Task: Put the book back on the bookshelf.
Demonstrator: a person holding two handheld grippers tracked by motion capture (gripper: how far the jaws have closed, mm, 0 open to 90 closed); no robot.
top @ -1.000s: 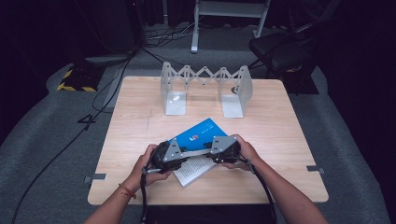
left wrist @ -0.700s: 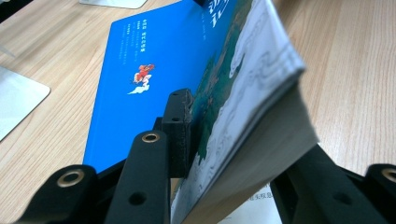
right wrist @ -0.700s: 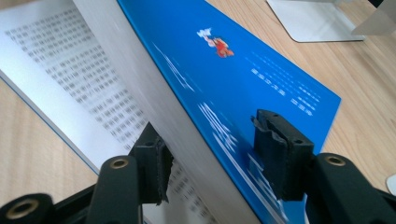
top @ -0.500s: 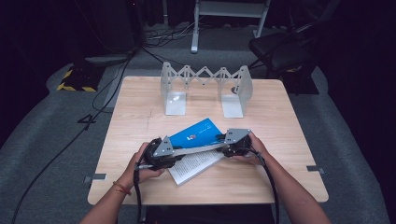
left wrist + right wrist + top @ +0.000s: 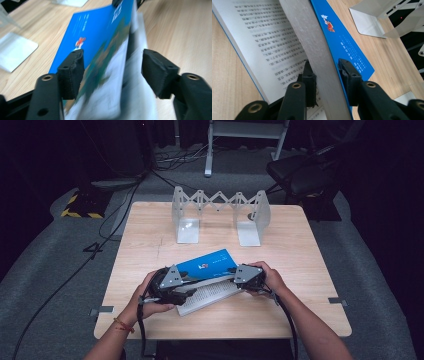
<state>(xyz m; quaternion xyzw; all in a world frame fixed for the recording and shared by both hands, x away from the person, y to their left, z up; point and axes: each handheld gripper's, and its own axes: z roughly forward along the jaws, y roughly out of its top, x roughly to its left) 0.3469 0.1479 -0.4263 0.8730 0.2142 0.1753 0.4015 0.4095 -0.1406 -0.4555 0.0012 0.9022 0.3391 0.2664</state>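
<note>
Forearms come in over the near edge of the surface (image 5: 310, 270), a claw in each hand, both working on a blue book (image 5: 207, 265) that lies a little toward the near edge, midway between the side edges; the left claw (image 5: 112, 67) has just been opening, and its pads (image 5: 72, 72) now stand clear on either side of the book's blurred cover and pages, which pass between them without being pressed; the right claw (image 5: 325, 75) has just been closing, and it pinches the raised block of pages together with the blue cover, while the printed pages below it lie flat. As a judgement, the book is partly open and the work looks about halfway: one block is lifted and held at the right, the left grip has let go, and what remains is to lay that block down or carry the book on, which the pictures do not settle. Beyond the book, near the far edge, an expanding metal bookend rack (image 5: 220, 215) stands empty, well apart from it. Past the surface the room is dark; grey carpet, trailing cables (image 5: 120, 205), a yellow-and-black striped block (image 5: 80, 207) at far left, and a chair (image 5: 300, 175) at far right.
</note>
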